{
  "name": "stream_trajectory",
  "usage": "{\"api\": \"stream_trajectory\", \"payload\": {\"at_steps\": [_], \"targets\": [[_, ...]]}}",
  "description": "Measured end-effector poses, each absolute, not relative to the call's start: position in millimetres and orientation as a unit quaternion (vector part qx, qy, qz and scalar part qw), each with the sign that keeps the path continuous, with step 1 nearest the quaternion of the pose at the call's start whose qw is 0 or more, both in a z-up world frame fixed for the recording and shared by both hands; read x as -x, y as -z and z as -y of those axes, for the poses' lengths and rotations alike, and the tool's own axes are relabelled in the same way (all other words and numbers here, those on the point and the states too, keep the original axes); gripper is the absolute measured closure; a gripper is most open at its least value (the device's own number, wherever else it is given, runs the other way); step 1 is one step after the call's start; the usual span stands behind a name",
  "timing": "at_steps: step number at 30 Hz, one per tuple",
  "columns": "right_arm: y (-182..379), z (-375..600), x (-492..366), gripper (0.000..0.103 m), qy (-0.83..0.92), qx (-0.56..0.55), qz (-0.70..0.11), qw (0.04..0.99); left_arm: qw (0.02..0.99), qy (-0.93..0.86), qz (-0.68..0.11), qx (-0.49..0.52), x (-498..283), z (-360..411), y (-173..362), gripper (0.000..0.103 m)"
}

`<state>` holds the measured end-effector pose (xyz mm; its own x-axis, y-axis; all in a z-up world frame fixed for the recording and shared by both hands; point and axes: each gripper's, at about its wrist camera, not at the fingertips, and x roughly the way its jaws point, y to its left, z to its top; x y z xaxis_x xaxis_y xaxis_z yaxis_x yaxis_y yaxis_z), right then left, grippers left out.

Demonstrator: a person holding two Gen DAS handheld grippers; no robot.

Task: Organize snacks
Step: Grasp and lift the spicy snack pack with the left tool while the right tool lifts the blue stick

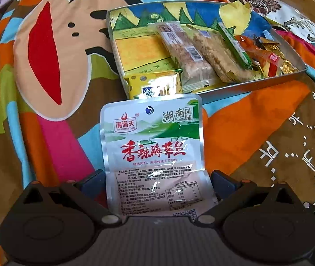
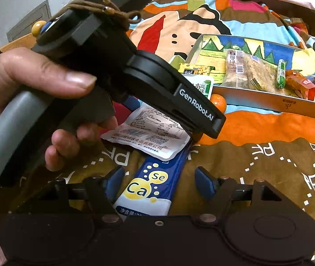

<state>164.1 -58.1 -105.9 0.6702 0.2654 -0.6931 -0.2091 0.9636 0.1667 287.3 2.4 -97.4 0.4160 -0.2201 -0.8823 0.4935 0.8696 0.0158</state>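
The left gripper (image 1: 157, 177) clamps a silver-and-green snack pouch (image 1: 151, 153) by its lower end, just short of the near edge of the metal tray (image 1: 241, 84) of snacks on the bedspread (image 1: 241, 130). To finish well, carry the pouch over the rim and release it flat in the bare left half. Only the right-wrist view shows the right gripper (image 2: 159, 181), jaws apart around a blue tube (image 2: 155, 184) without pressing it, the hand (image 2: 24, 84) holding the left tool, and a small orange (image 2: 218, 103).

A bed's bright cartoon-print bedspread (image 1: 53, 51) carries a metal tray (image 2: 257, 102) of wrapped snacks, with a small orange fruit (image 2: 219, 102) just beside its wall and a blue tube (image 2: 155, 184) lying nearer.
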Motion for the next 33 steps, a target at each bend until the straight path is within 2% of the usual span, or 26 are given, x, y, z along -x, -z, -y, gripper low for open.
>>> {"api": "stream_trajectory", "payload": {"at_steps": [3, 9, 19, 26, 33], "targets": [[105, 58, -164, 0.031, -0.131, -0.037, -0.384, 0.913, 0.824, 0.211, -0.512, -0.120, -291, -8, 98, 0.002], [103, 62, -163, 0.049, -0.138, -0.053, -0.382, 0.912, 0.821, 0.211, -0.522, -0.094, -294, -20, 94, 0.004], [92, 84, -152, 0.059, -0.152, -0.083, -0.408, 0.896, 0.818, 0.188, -0.542, -0.047, -296, -41, 85, 0.004], [84, 106, -130, 0.060, -0.138, -0.056, -0.424, 0.893, 0.808, 0.187, -0.557, -0.046, -288, -45, 84, 0.004], [95, 112, -136, 0.050, -0.130, -0.076, -0.418, 0.896, 0.801, 0.191, -0.564, -0.065, -280, -37, 87, 0.004]]}}
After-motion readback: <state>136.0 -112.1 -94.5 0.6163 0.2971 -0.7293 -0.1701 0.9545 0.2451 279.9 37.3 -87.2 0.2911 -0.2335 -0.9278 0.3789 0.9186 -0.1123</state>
